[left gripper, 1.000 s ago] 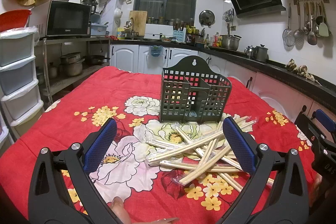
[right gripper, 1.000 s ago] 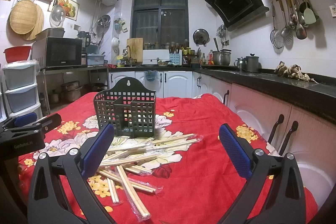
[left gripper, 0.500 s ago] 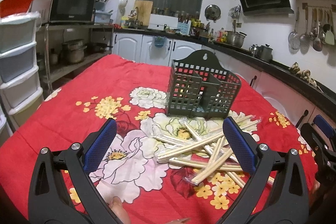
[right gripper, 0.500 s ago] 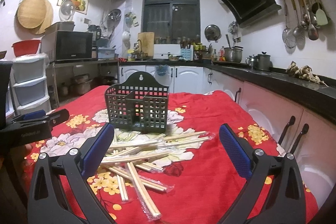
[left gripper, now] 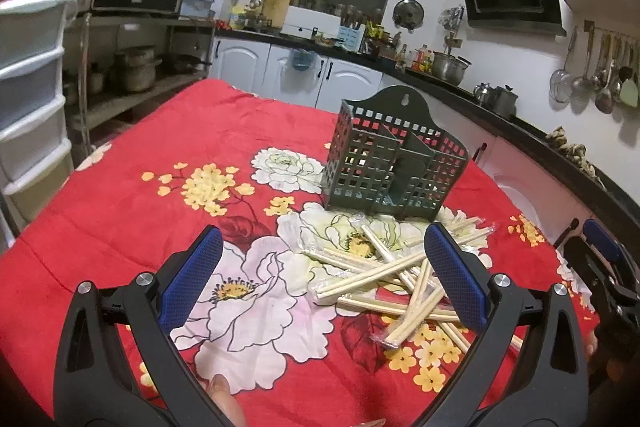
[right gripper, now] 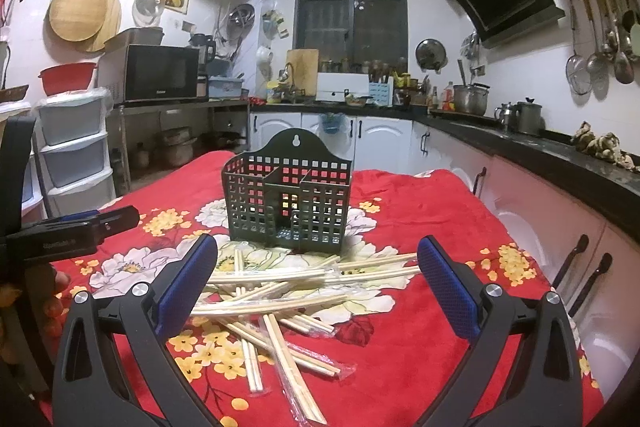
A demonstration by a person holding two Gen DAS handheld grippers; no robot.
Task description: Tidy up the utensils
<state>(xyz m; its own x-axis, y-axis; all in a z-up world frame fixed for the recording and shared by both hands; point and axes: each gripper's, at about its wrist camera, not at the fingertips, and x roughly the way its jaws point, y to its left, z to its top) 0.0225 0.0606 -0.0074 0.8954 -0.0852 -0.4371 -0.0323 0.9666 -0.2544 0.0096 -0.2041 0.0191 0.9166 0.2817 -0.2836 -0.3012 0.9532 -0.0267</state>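
Both empty, jaws wide apart: left gripper, right gripper. Wrapped chopsticks pile lies ahead between them, just before green caddy

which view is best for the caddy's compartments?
Right wrist. The green utensil caddy faces it squarely, centred between the open jaws, both dividers and empty compartments readable. Left wrist shows the caddy obliquely from its left corner, the dividers overlapping.
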